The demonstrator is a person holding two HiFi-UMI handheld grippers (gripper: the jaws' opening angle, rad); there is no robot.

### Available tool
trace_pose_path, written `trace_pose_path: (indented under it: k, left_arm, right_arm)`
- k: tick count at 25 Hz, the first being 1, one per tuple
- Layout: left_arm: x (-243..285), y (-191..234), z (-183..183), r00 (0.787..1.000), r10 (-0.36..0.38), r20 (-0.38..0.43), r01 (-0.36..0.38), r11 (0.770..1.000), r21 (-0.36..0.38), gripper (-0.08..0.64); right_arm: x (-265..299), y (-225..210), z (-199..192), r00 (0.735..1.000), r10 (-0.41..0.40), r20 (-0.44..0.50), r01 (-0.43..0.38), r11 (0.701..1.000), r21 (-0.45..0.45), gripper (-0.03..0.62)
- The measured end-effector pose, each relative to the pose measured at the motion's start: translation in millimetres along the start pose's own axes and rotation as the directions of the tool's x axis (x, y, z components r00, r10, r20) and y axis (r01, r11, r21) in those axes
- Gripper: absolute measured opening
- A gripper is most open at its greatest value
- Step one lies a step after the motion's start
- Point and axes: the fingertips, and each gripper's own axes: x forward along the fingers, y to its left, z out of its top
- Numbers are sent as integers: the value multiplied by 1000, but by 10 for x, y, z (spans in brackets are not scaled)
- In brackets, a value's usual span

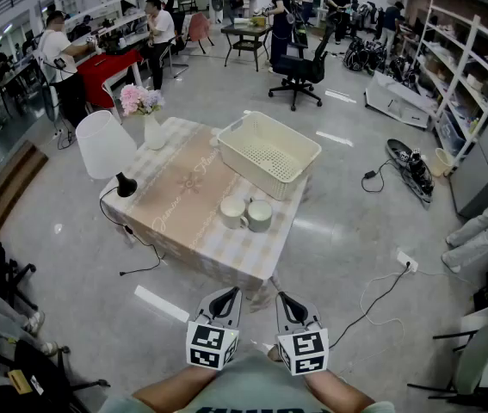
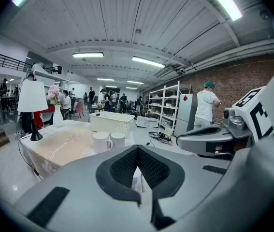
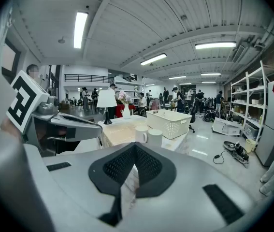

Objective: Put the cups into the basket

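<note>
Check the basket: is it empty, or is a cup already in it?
Empty. The head view shows the basket's floor bare; the left cup and right cup stand on the table just outside it.

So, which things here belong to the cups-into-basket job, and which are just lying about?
Job: handled cup; cup beside it; basket; left gripper and right gripper, jaws shut, empty.
Lying about: table lamp; vase of flowers; office chair.
</note>
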Motion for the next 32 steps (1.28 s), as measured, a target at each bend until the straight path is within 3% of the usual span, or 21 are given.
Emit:
trace_pose_path:
  k: [11,19,32]
  left_arm:
    - [21,27,29,1000,2,6,-2,1000,5,2]
    - [69,-49,90,999,33,21,-33,999,2,2]
    - [384,-656,180,998,52,36,-52,999,14,2]
  right_arm:
    - [41,-7,17,1000,1,0,-1,1000,-4,11]
    - [20,-61,110,999,49,16,-49,999,-12,12]
    - [-225,-604,18,996,89,23,-88,996,-26,12]
